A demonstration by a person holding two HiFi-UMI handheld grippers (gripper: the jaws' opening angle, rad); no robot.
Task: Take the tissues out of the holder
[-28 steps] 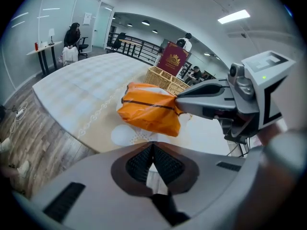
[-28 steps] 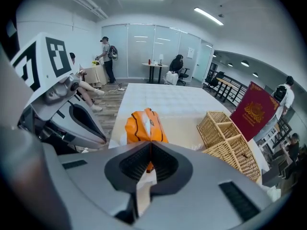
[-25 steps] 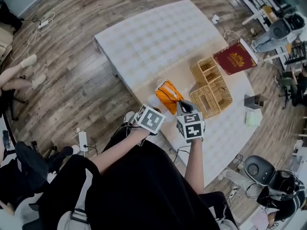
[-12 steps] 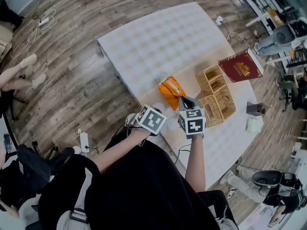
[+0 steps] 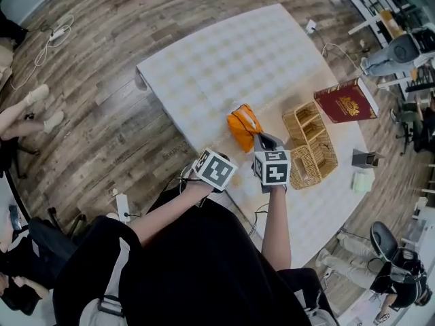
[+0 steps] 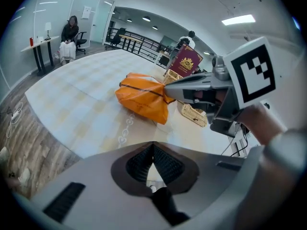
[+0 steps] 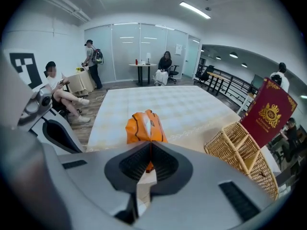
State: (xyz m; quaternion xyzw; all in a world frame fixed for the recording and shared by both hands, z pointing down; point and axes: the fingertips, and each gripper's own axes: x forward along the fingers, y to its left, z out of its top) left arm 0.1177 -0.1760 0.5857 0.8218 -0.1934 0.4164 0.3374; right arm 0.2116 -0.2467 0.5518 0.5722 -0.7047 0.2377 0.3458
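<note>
Since a moment before, the orange tissue pack point(image 5: 242, 126) had moved away from the woven holder point(image 5: 311, 145). Now there was bare surface between them, and both hands had come a little lower.

The pack was out of the holder, to its left, down near the surface point(image 5: 224, 66). I could not tell if it touched. The right tool point(image 5: 260, 138) was squeezed shut on one end of the pack. The left tool point(image 6: 153, 146) was closed too, with nothing in it, and it waited just beside the right one.

The pack looked soft, squashy and light. Its plastic skin looked shiny, so it might slip. It would not break, but a hard pinch could crush the tissues. A good place to hold seemed to be the crinkled end, or across the middle where the pack is thick.

The room was big and bright, with glass walls and people sitting far off. The floor point(image 5: 102, 80) was brown wood. The surface was wide, pale and checked, and it looked flat. The holder stood near its right side. A red book point(image 5: 350, 102) leaned at the holder's far end. A little grey box point(image 5: 367, 158) and a pale green pad point(image 5: 362, 180) lay near the edge.
</note>
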